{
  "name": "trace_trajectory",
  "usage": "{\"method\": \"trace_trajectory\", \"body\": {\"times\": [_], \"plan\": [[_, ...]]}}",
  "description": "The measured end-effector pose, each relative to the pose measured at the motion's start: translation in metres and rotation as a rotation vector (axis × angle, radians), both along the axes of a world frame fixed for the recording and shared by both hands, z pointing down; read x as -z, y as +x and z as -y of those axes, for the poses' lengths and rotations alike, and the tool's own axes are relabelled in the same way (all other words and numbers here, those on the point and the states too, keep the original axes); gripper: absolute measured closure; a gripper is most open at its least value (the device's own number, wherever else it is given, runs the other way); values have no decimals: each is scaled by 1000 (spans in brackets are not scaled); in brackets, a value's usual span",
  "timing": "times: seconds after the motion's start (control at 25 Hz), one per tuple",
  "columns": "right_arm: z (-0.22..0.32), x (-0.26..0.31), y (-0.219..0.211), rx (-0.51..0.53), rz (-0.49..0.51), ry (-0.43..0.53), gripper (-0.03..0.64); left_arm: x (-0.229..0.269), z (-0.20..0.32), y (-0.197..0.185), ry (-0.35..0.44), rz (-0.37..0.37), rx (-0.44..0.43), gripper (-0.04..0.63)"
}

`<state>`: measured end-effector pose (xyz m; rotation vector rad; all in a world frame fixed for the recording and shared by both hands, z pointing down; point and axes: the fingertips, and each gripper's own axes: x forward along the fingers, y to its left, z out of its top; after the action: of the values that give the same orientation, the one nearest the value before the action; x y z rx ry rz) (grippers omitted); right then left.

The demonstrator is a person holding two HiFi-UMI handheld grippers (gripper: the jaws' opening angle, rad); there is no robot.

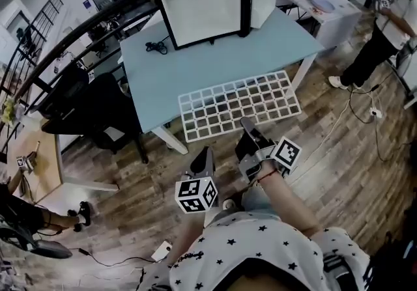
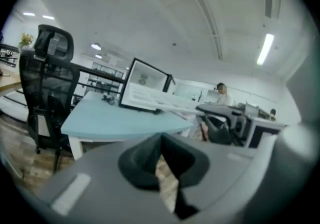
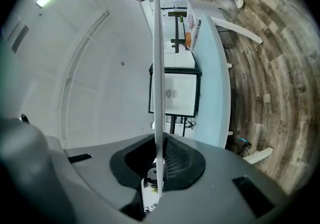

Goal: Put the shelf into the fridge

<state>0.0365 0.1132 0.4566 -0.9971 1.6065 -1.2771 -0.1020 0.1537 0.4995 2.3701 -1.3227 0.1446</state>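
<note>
Office/lab: desks, mesh office chair [image 1: 85, 104], wood-look floor [image 1: 339, 153], strip ceiling lights [image 2: 264, 48], cables

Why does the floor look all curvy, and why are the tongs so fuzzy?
Right gripper view: the wide lens bends the wooden floor into rings. Left gripper view: the left tongs sit too close, so they blur. Head view: the table edges bow.

White shelf [image 1: 238, 105], open square-grid pattern; pale blue table [image 1: 195, 68]; brown wood-plank floor [image 1: 342, 156]; shirt [image 1: 260, 247] at 6 o'clock white, black stars.
</note>
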Motion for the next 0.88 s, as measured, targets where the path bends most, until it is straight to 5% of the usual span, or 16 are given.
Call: {"method": "trace_trajectory", "body": {"times": [0.88], "plan": [[-9, 4, -14, -24, 25, 6, 577, 8, -13, -16, 5, -41, -13, 589]]}}
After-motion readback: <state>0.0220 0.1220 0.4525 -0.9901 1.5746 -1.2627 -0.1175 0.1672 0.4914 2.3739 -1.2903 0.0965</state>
